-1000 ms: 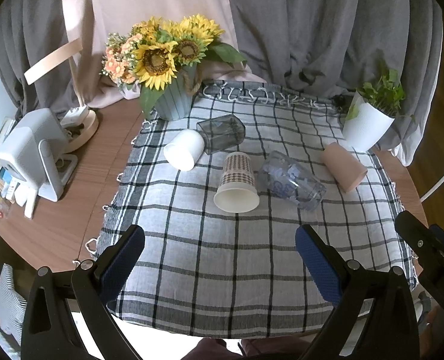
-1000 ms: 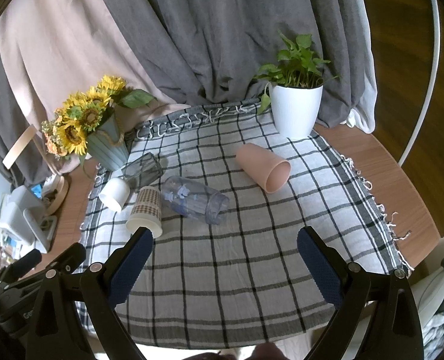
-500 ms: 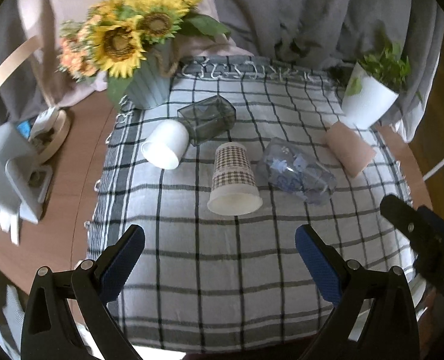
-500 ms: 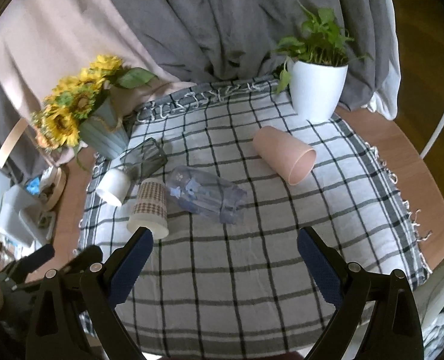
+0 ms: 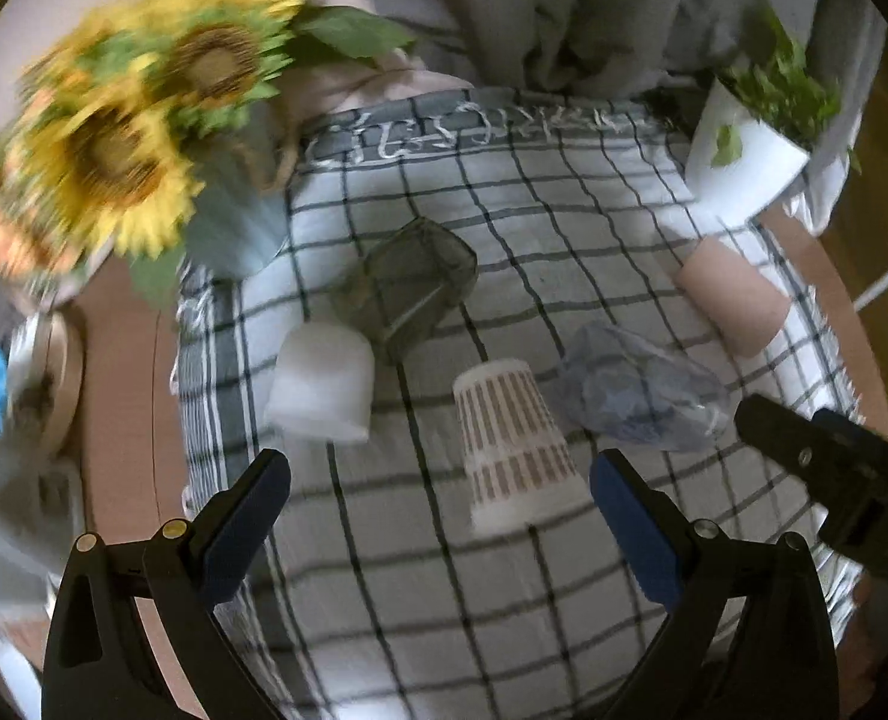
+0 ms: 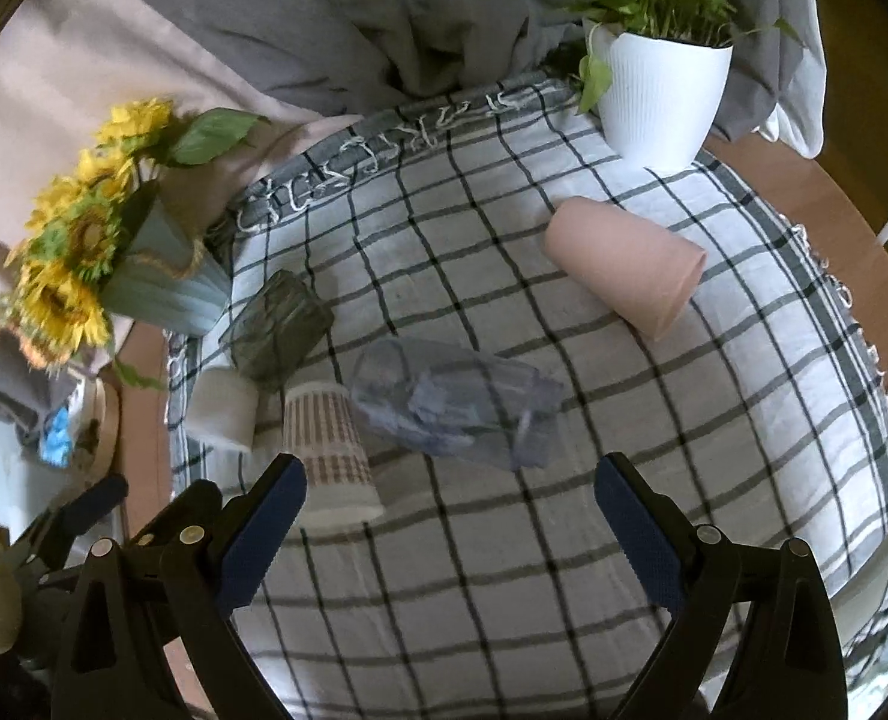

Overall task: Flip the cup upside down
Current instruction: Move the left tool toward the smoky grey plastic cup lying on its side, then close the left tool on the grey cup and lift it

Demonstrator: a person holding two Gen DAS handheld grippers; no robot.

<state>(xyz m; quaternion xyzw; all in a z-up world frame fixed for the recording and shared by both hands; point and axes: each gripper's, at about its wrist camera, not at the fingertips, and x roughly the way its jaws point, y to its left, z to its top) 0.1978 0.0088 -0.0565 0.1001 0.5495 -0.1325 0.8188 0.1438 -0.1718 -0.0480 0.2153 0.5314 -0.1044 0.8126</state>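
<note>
Paper cup (image 5: pixel 513 441): lies on its side on the checked cloth (image 5: pixel 564 222), mouth toward the cameras; white with bands of brown bars; between the left claw's fingers in its view, apart from both.
Room: bare cloth in front of the cup, up to the near edge.
Neighbours: clear cup (image 6: pixel 456 405) on its side, touching or just beside it; white cup (image 5: pixel 324 381) and grey glass (image 5: pixel 405 288) on their sides on the other flank; pink cup (image 6: pixel 624 267) on its side, well apart.
Left claw (image 5: pixel 441 516): fingers wide apart, holding nothing.
Right claw (image 6: pixel 450 513): fingers wide apart, holding nothing.
Edges: vase (image 6: pixel 162 282) of sunflowers at one far corner, white pot (image 6: pixel 660 96) with a green plant at the other; wooden counter (image 6: pixel 804 192) past the cloth.
</note>
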